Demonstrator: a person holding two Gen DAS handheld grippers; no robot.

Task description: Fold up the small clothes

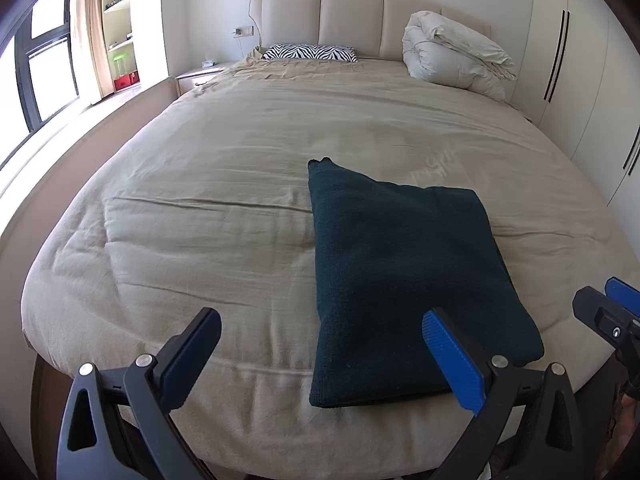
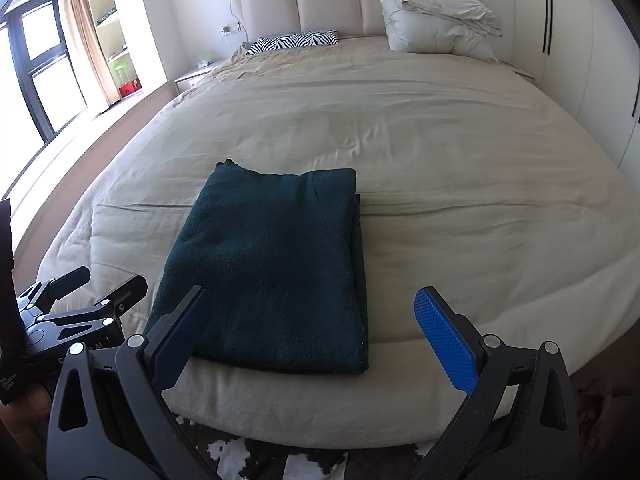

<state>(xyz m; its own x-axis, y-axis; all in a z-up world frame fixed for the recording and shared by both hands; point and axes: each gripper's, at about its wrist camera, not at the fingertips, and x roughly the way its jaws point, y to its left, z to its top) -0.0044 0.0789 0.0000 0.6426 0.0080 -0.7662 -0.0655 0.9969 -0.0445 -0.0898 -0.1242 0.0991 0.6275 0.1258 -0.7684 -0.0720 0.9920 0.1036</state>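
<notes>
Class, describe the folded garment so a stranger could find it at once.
Start at the wide beige bed. Near its foot edge lies a dark teal knit garment, folded into a rectangle. It is the only dark item on the pale cover.

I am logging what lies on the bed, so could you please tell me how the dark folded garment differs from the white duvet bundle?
The dark teal garment lies folded flat near the foot of the bed; the white duvet is a puffy, loosely rolled heap against the headboard. The garment looks knitted and is much thinner; the duvet is smooth and bulky. Both rest on the beige cover, untouched by either gripper.
</notes>
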